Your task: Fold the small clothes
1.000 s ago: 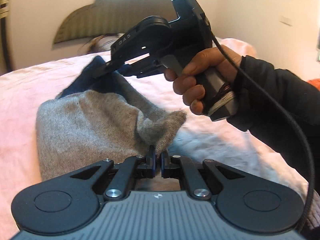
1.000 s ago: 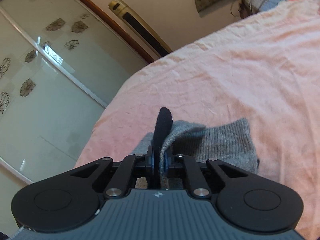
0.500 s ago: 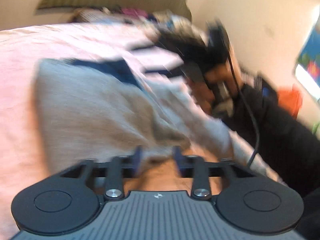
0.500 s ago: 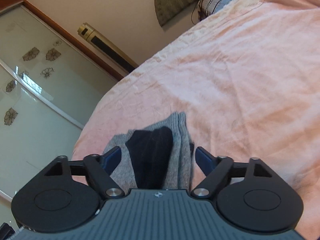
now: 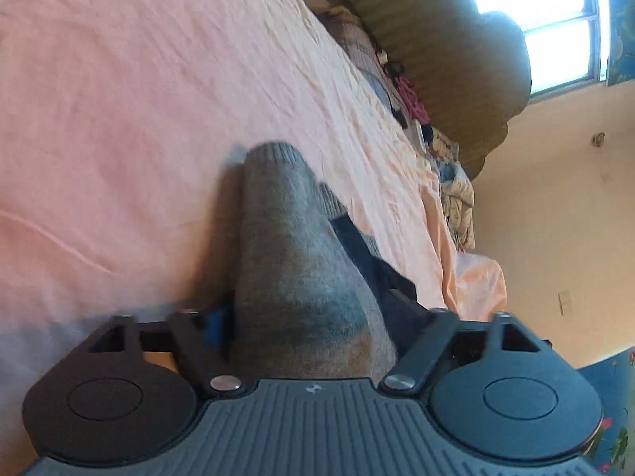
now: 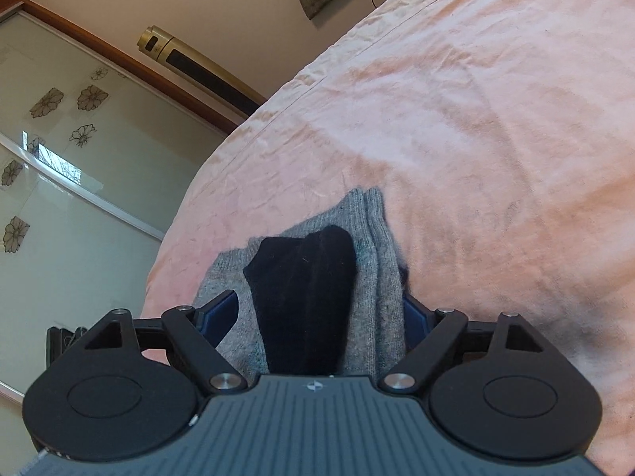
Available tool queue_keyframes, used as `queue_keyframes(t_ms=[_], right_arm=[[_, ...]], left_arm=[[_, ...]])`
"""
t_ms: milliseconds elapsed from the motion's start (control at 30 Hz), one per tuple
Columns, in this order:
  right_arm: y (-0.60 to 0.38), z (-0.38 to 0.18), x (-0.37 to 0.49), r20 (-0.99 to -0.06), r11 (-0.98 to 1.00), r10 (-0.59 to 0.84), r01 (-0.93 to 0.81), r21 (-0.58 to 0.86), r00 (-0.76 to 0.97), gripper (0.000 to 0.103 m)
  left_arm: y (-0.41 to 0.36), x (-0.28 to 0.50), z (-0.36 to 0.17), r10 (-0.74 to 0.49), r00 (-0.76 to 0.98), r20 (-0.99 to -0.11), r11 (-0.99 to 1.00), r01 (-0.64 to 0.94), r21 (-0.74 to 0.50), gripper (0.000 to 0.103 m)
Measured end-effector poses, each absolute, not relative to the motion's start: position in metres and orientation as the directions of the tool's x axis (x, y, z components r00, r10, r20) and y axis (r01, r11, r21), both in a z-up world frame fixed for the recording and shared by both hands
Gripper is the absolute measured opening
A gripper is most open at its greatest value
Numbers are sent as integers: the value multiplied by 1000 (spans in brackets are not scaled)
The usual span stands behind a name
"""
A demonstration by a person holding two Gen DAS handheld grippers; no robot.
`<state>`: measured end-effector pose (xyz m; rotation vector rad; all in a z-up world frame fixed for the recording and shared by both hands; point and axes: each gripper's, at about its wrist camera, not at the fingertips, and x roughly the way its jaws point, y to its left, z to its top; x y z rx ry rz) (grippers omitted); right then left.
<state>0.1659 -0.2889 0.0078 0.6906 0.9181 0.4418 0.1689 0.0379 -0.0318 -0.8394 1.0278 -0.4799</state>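
So the grey sock has been let go since a second ago and is laid folded on the pink sheet, its black toe at 12 o'clock from the right gripper. Both the right and left gripper are seen closing again around the sock, no pinch made out yet, so a regrip for another fold is probably coming.

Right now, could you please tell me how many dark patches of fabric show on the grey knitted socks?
1: a black ribbed patch lying atop the grey knitted socks on the pink bedsheet. Others may be hidden underneath.
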Motion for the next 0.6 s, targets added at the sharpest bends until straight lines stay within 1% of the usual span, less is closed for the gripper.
queue_keyframes(t_ms=[33,67,133,200,267,367,433,467,500,533,567,600], right_arm=[[-289,6,166,-592,718,605,-44,694,532,41],[-290,2,165,-591,707,616,-35,706,521,33],[-289,4,161,-575,699,619,-40,714,536,31],[-281,13,161,-556,692,630,-67,719,543,31],[-268,25,167,-533,682,648,-104,724,544,30],[-245,34,186,-508,666,673,-141,733,537,30],[-228,32,204,-500,652,681,-132,747,535,30],[-221,27,212,-500,646,679,-115,754,537,30],[-214,19,220,-510,649,670,-91,756,540,31],[-206,10,225,-532,659,658,-66,749,532,37],[-201,3,228,-559,671,644,-35,740,522,46],[-200,-1,222,-545,658,644,-24,753,537,46]], left_arm=[[33,169,-32,-678,453,-579,641,-20,-767,39],[31,166,-30,-671,460,-582,657,4,-754,38],[33,164,-28,-663,460,-590,672,19,-740,33],[42,166,-23,-664,467,-585,671,27,-741,31],[53,169,-15,-662,477,-578,676,47,-735,31],[72,184,0,-609,528,-592,722,62,-689,31],[86,197,4,-571,542,-617,748,33,-663,31],[91,204,2,-544,544,-639,770,21,-638,33],[95,211,-4,-499,552,-668,805,9,-593,37],[99,215,-9,-466,554,-690,823,-16,-568,42],[109,214,-15,-489,554,-674,799,-25,-601,42],[117,210,-17,-528,545,-651,762,-35,-647,49]])
